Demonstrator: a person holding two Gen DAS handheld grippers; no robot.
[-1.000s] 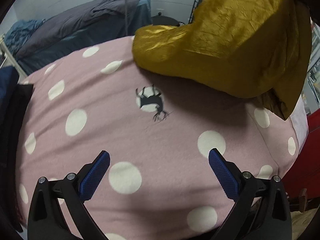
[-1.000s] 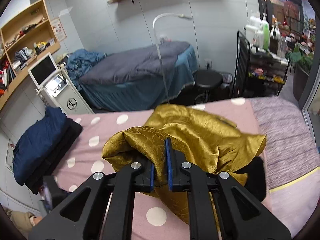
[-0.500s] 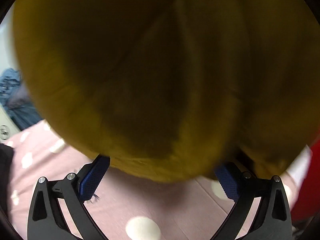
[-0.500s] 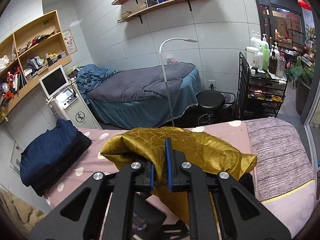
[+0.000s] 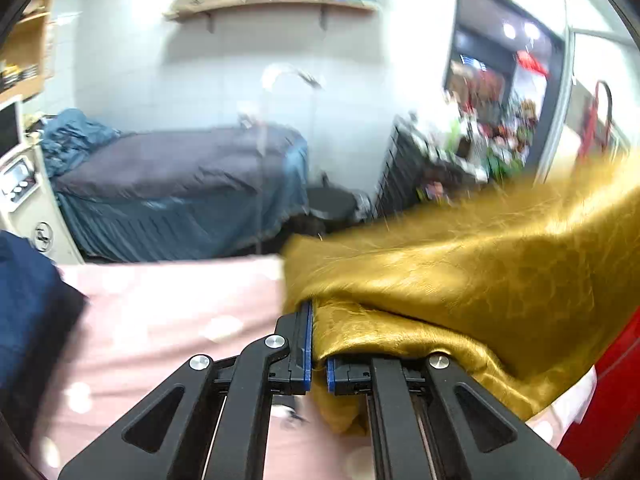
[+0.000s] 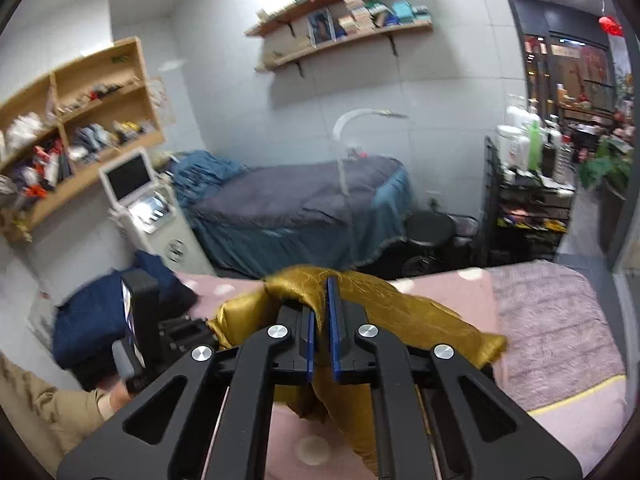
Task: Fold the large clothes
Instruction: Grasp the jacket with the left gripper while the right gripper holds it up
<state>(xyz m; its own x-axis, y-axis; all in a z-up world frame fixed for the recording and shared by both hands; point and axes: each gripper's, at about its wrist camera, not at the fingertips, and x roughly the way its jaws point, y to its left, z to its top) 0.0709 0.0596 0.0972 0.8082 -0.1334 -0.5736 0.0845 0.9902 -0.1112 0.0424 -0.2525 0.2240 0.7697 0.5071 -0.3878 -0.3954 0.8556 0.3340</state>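
I'm seeing the left gripper (image 5: pixel 318 344) fingers just closing on the gold garment (image 5: pixel 480 280), right gripper (image 6: pixel 322 320) gripping it too, so it's hanging over the pink bed (image 5: pixel 168 312), likely ready for spreading.

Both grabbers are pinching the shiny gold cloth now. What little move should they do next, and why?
Probably pull the two grippers apart sideways to stretch the cloth flat. The left gripper, whose jaws have just closed, and the right gripper each pinch the cloth, but it hangs bunched and crumpled between them above the pink bed, too rumpled to fold neatly.
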